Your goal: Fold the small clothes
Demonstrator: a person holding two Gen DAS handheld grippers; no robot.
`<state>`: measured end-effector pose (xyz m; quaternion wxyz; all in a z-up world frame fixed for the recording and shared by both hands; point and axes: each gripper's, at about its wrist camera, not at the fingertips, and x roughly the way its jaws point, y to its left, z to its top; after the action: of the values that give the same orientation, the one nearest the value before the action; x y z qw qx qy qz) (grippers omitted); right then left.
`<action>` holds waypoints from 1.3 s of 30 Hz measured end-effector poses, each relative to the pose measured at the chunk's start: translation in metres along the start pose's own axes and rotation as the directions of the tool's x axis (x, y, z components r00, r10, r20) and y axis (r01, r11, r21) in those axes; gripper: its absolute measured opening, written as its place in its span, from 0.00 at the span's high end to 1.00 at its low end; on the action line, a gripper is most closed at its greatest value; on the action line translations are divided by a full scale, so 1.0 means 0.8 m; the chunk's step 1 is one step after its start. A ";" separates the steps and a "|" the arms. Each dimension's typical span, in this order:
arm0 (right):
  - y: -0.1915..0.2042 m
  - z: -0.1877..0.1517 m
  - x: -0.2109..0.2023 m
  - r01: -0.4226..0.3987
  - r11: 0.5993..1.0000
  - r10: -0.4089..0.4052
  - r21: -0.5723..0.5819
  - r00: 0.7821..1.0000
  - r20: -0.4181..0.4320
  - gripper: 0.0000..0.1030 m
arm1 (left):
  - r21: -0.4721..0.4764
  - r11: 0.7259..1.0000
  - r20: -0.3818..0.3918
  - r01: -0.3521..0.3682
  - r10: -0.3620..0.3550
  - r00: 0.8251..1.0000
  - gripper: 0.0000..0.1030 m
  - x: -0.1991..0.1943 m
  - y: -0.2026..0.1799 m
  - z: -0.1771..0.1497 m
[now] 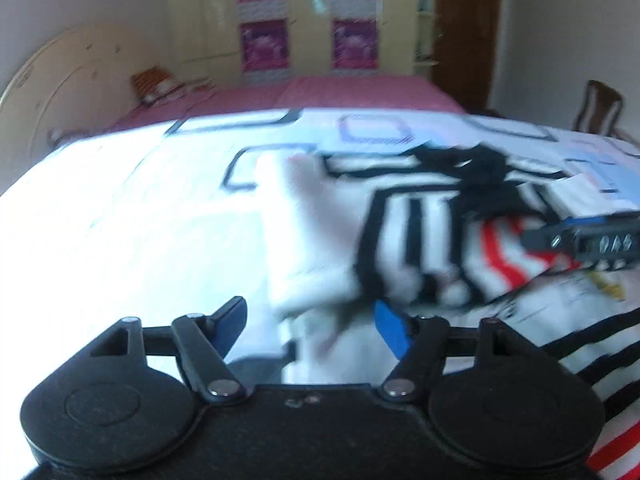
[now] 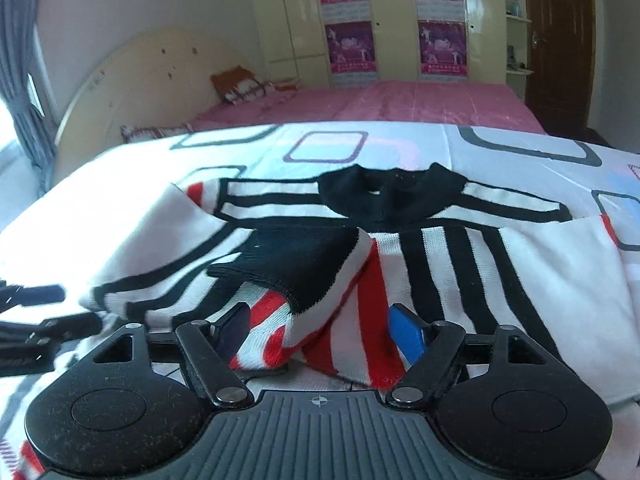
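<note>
Both tongs, left point(image 1: 312, 324) and right point(image 2: 326, 330), gape wide, straddling the striped shirt point(image 2: 460, 264).

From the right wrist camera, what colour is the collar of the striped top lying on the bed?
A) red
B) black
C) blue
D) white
B: in the right wrist view the collar at the far end of the striped top is solid black, while red shows only on the striped sleeve folded across the front, near the open right gripper.
</note>
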<state>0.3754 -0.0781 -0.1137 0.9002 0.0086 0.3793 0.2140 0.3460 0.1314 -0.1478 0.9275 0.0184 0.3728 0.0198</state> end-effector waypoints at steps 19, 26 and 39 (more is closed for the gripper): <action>-0.119 -0.003 -0.021 0.090 0.969 -0.086 0.230 0.996 -0.030 0.93 | 0.051 0.998 0.058 -0.045 0.042 0.997 0.77 0.052 -0.014 -0.002; -0.127 -0.004 -0.037 0.093 0.968 -0.088 0.234 0.996 -0.029 0.77 | 0.006 1.000 0.019 0.008 -0.008 1.000 0.73 0.045 0.002 -0.001; -0.177 0.000 -0.033 0.069 0.907 -0.062 0.415 0.998 -0.030 0.52 | -0.189 0.973 0.061 0.131 -0.122 0.991 0.33 0.007 0.034 0.046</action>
<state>0.4128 -0.2167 -0.1208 0.8813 0.1854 0.4236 0.0981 0.3749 0.1583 -0.1237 0.9332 -0.0949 0.3465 -0.0038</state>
